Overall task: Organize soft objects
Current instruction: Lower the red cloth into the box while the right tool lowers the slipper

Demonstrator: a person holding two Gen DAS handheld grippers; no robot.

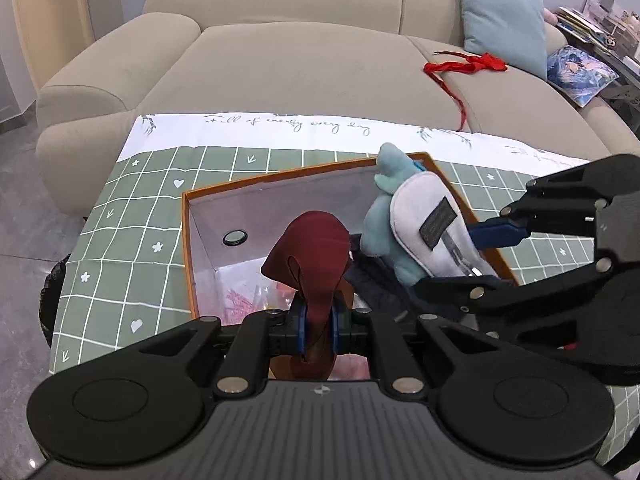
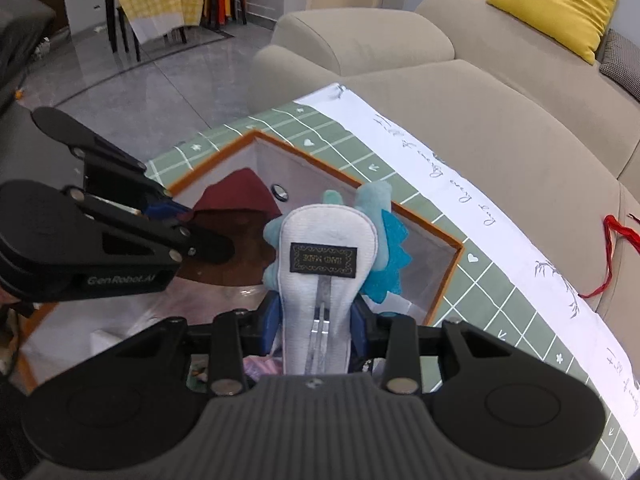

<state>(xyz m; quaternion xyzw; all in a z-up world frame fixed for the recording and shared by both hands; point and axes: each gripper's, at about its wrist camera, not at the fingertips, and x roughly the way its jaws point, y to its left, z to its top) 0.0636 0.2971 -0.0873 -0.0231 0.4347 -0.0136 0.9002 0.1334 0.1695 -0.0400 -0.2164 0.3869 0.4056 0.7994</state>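
In the left wrist view, the left gripper (image 1: 319,322) sits at lower centre of the frame, its blue-padded fingers clamped on a dark red cloth (image 1: 314,250) that rises in a folded hump above them. The cloth hangs over the open orange-rimmed box (image 1: 188,248), which fills the middle of the frame and rests on a green checked tablecloth (image 1: 120,216) with a white lettered border. A round metal eyelet (image 1: 235,237) shows on the box's inner left wall. Pinkish and dark things lie on the box floor, but they are too blurred and hidden to name.

At the right of that frame the right gripper (image 1: 486,256) reaches in from the side, squeezing a pale blue plush toy (image 1: 384,216) with a white belly panel and a dark sewn label; the toy is held above the right part of the box, just beside the red cloth.

In the right wrist view the right gripper (image 2: 318,322) is at lower centre, its fingers pressed against both sides of the plush toy (image 2: 328,248), whose brighter blue spiked fin points right. The left gripper (image 2: 176,216) enters from the left of the frame, pinching the cloth (image 2: 240,196) over the box (image 2: 448,240).

Behind the table stands a beige sofa (image 1: 296,52), with a red ribbon (image 1: 464,66) on its seat at right, a light blue cushion (image 1: 502,16) at upper right, and a yellow cushion (image 2: 556,4) at the upper right of the right wrist view.
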